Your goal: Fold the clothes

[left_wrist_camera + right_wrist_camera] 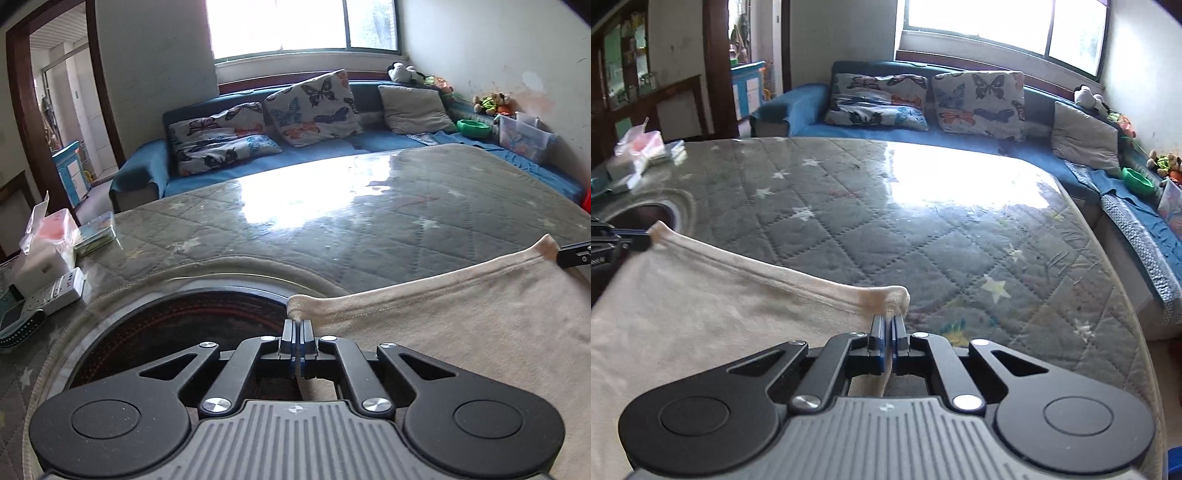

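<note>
A cream fleece garment is stretched flat over the near part of the grey quilted table. My left gripper is shut on the left corner of its hemmed far edge. My right gripper is shut on the right corner of that same edge. The hem runs taut between the two. Each gripper shows at the border of the other's view: the right gripper at the far right, the left gripper at the far left.
A round dark opening sits in the tabletop by the left gripper. A tissue pack, a power strip and a small box lie at the table's left edge. A blue sofa with cushions runs behind the table.
</note>
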Tool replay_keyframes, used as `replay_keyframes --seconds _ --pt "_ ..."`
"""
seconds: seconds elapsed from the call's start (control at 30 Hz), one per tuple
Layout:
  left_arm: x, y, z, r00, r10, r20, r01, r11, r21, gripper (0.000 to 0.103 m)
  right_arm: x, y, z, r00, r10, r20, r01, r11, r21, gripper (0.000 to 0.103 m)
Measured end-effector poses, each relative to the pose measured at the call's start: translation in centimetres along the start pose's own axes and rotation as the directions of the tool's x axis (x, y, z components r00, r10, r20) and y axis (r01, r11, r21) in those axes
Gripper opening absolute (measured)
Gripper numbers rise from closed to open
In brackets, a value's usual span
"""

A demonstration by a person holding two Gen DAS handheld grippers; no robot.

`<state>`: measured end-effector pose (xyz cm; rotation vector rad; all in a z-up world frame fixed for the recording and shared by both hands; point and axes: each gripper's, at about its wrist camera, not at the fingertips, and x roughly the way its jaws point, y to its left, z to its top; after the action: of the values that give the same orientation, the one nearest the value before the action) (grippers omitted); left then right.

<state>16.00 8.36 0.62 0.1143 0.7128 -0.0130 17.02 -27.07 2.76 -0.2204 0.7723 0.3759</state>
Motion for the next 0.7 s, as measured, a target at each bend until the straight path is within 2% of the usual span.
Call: replay_keyframes --seconds 0.1,0.13,0.2,0.27,0.4,0.53,0.7 --pt "0.1 0.2 -0.2 1.0 -0.004 0.002 0.004 1.0 -0.002 0.003 -0.1 0.2 0.2 1.0 -0.005 0.006 0.005 1.0 -0.016 0.004" --pt "0.0 0.2 -0.2 1.0 -0.006 -0.003 0.006 1.0 -0.004 0.007 -0.1 0.2 0.3 1.0 -0.006 0.008 0.007 1.0 -0.021 0.005" --pt "-0.6 0.3 -0.2 1.0 -0.003 0.001 0.003 1.0 -0.011 0.008 -0.6 0.4 0.3 1.0 -0.005 0.018 0.005 0.999 -0.036 0.009" --pt "-1.6 0.3 -0.2 1.0 -0.006 0.007 0.006 1.0 -0.016 0.008 -2.2 0.9 0.0 0.999 0.034 0.026 -0.032 0.998 -0.059 0.009" --pt "-4.7 -0.6 -1.3 0.996 -0.085 0.018 0.085 0.996 -0.001 0.008 -5.8 2.7 -1.5 0.992 0.129 0.018 -0.125 0.983 -0.132 0.01" --pt "-7.9 -2.7 -3.6 0.983 -0.183 0.0 0.183 0.983 0.032 0.009 -9.0 5.2 -4.1 0.978 0.21 -0.017 -0.208 0.95 -0.235 0.024" --pt "-11.3 -4.9 -6.9 0.962 -0.271 -0.013 0.272 0.96 0.065 0.009 -12.1 7.4 -7.8 0.965 0.255 -0.06 -0.261 0.918 -0.298 0.024"
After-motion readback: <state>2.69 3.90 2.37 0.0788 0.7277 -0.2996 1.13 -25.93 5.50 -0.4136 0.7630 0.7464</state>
